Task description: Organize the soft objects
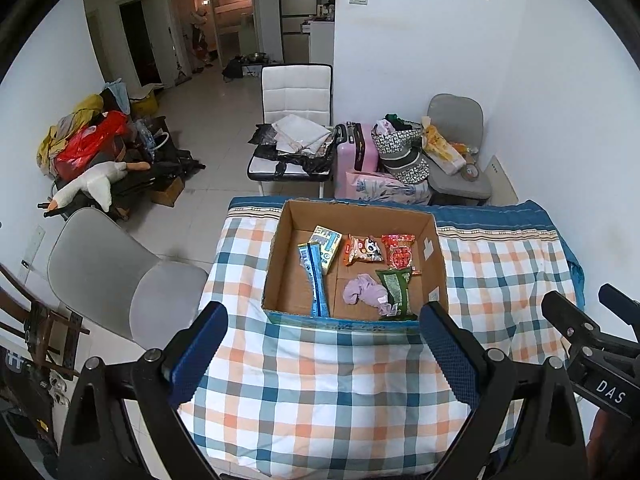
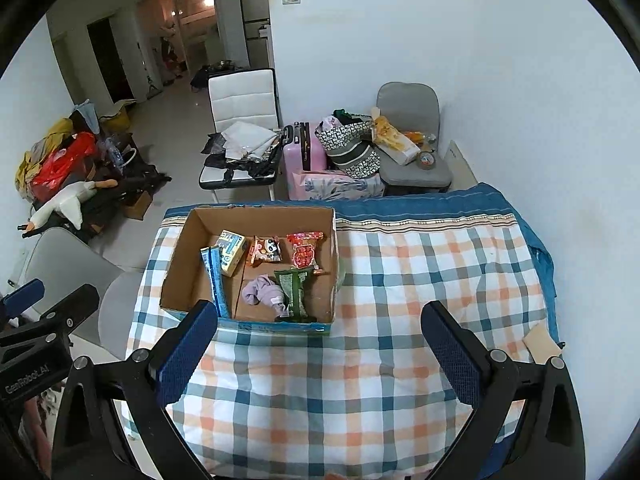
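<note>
The box (image 1: 352, 268) sits at twelve o'clock on the checked cloth (image 1: 320, 392), holding snack packets (image 1: 362, 249) and a purple sock (image 1: 366, 294). The left gripper (image 1: 320, 356) and right gripper (image 2: 320, 350) hover with jaws apart, empty. Nothing soft is left outside it, so the job looks nearly done.

Your left gripper (image 1: 324, 354) hangs with jaws spread wide, nothing between them. Your right gripper (image 2: 320, 352), at its 3 o'clock, is likewise agape and empty.
</note>
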